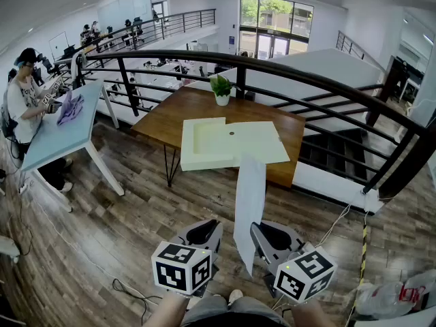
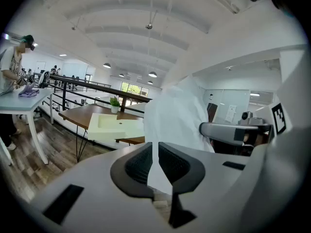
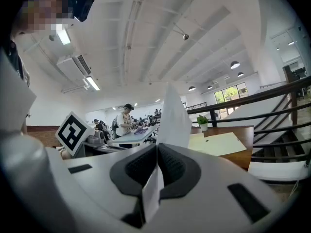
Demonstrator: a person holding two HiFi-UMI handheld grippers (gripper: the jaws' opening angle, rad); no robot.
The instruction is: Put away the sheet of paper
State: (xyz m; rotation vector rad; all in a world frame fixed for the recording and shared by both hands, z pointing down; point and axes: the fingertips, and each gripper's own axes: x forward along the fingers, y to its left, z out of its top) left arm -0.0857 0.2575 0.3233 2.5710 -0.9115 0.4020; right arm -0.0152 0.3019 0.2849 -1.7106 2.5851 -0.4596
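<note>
Head view: you hold the sheet of paper (image 1: 249, 203) upright between the left gripper (image 1: 204, 234) and right gripper (image 1: 274, 240), low in the frame, well short of the worktop (image 1: 170, 118) and its pale yellow tray (image 1: 231, 145) at centre. Carry it in level, moving both grippers together so it neither tears nor buckles. Left gripper view: jaws closed on the sheet's lower edge, a pinch the head view cannot confirm; the sheet blocks the tray's right side. Right gripper view: jaws likewise clamped on the sheet, with the tray clear at right, so steer by this one.
</note>
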